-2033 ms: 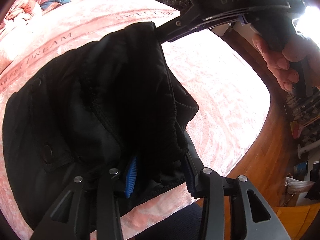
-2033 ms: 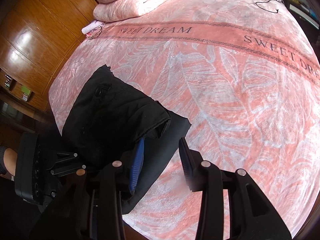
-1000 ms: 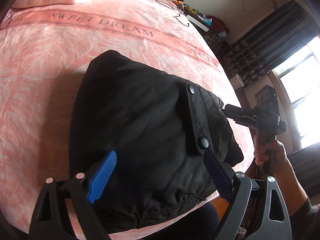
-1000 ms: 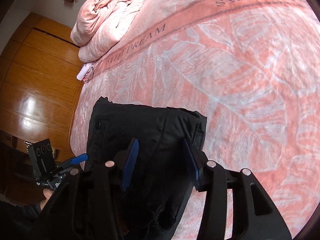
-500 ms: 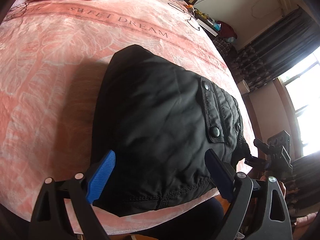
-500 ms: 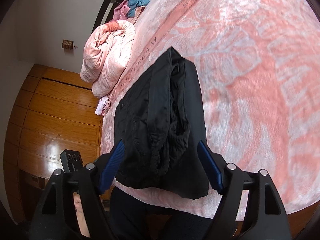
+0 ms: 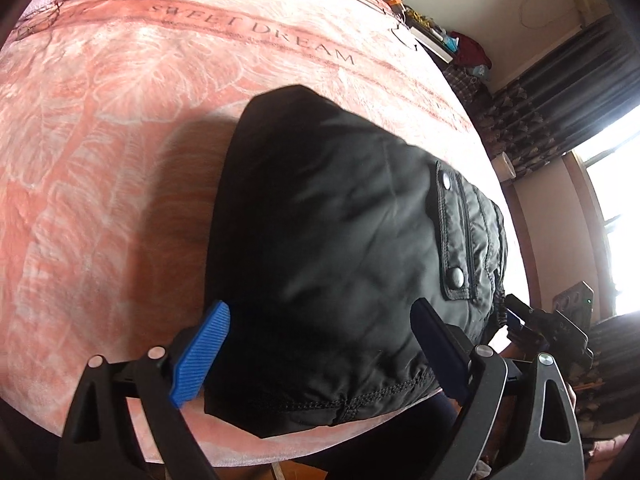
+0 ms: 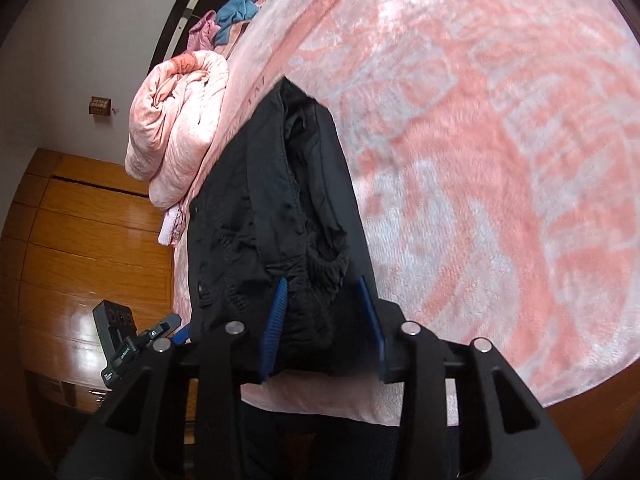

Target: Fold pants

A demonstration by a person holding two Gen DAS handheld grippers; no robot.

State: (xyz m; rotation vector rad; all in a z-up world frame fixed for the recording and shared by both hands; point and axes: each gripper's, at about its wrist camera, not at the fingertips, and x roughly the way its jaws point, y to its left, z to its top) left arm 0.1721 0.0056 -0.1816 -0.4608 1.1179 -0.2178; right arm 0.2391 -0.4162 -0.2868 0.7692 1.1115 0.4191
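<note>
The black padded pants [image 7: 340,248] lie folded in a thick bundle near the front edge of the pink bed. A pocket flap with two snaps [image 7: 454,236] faces up on the right side. My left gripper [image 7: 316,350] is open wide, its blue pads on either side of the bundle's near left end. My right gripper [image 8: 322,320] is part open around the bunched waistband end [image 8: 316,276] of the pants [image 8: 272,208], its pads not pressed shut. The right gripper also shows at the right edge of the left wrist view [image 7: 532,324].
The pink "SWEET DREAM" blanket [image 7: 100,128] covers the bed. A rolled pink quilt [image 8: 176,120] and loose clothes [image 8: 236,12] lie at the head. A wooden wardrobe [image 8: 80,248] stands on the left. Dark curtains and a bright window [image 7: 600,152] are on the right.
My right gripper has narrowed and closed in around the waistband end. My left gripper stays open and has moved closer to the bundle's left end. The folded pants have stayed in place.
</note>
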